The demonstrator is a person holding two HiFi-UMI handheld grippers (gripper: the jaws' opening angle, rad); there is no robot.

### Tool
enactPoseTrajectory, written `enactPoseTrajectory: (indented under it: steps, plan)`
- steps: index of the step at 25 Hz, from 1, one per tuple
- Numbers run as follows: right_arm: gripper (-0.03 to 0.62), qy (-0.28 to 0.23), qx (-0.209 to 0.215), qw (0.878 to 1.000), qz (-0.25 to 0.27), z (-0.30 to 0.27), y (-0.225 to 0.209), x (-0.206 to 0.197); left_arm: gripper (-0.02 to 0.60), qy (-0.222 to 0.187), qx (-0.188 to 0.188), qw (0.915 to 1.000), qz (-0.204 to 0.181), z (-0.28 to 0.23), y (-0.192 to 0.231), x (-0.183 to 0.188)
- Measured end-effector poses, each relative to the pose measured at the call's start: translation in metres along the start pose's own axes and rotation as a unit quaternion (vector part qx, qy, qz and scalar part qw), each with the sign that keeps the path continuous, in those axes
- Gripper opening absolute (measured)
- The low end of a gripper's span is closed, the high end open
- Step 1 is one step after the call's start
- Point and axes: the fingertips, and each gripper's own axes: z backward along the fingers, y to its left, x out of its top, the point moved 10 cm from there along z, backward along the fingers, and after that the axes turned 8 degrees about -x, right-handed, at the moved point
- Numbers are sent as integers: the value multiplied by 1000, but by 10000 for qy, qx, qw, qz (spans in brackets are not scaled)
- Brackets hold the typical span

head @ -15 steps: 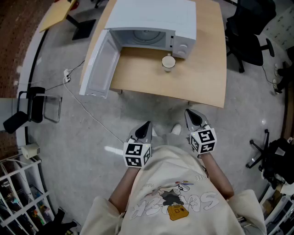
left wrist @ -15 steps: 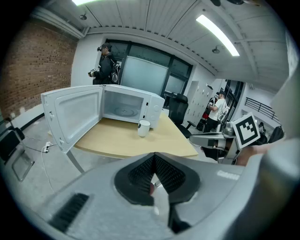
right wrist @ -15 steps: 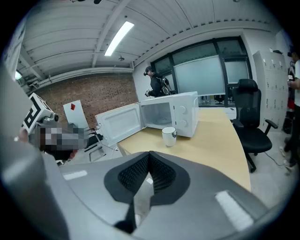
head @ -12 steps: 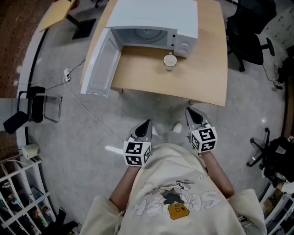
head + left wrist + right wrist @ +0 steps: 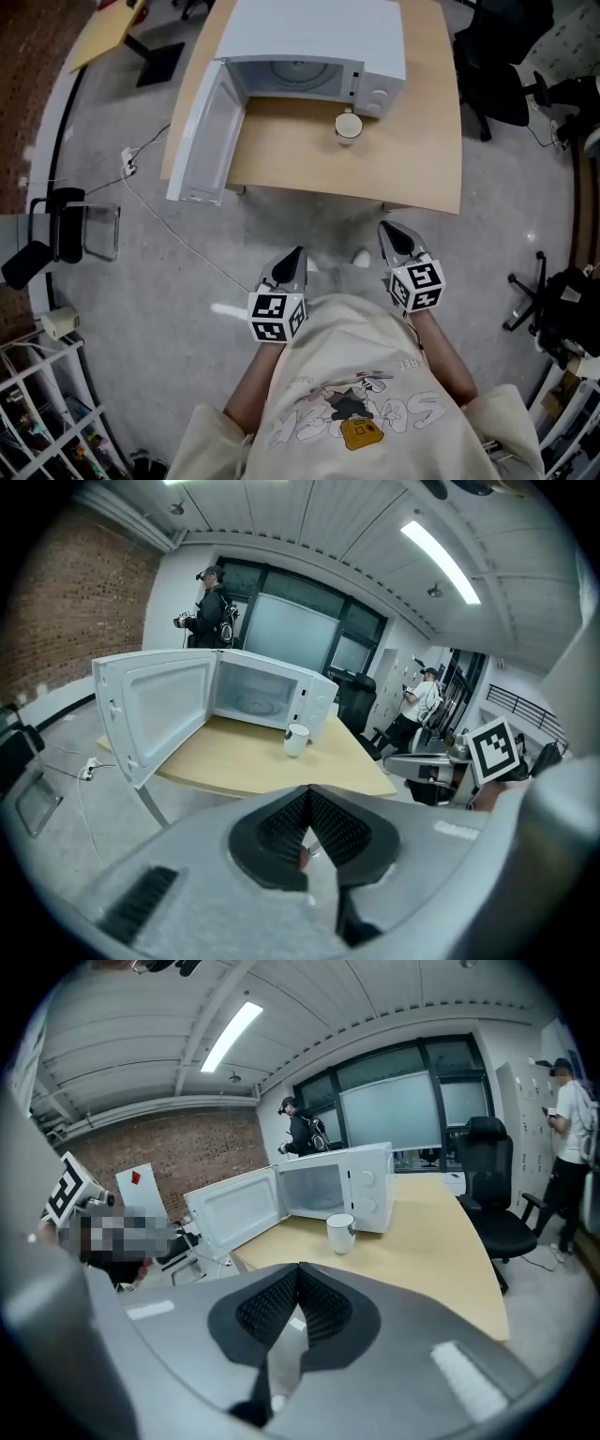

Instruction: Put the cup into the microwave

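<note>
A white cup [image 5: 348,126] stands upright on the wooden table [image 5: 412,169], just in front of the white microwave [image 5: 314,42], whose door [image 5: 204,131] hangs wide open to the left. The cup [image 5: 296,740] also shows in the left gripper view and the cup [image 5: 340,1233] in the right gripper view, far off. My left gripper [image 5: 293,259] and right gripper [image 5: 392,234] are held close to the person's body over the floor, well short of the table. Both are shut with nothing between the jaws.
Black office chairs [image 5: 502,66] stand right of the table. A cable [image 5: 169,225] trails across the grey floor at left, near a black chair [image 5: 56,225]. People stand in the background, one by the window [image 5: 211,607] and another by the lockers [image 5: 572,1138].
The head view has shifted slightly; both grippers stay close to the body, and the cup and microwave have not moved.
</note>
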Motion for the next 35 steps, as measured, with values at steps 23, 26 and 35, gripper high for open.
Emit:
enactPoseTrajectory:
  steps: [23, 26, 35]
  plan:
    - [328, 49, 897, 9877, 1280, -187, -75, 94, 6, -202, 696, 9941, 812, -125, 59, 117]
    - [399, 185, 999, 9849, 1403, -219, -69, 93, 6, -215, 784, 9920, 971, -127, 72, 127]
    - [485, 556, 491, 9824, 1714, -302, -66, 53, 6, -54, 1045, 9902, 927, -112, 92, 134]
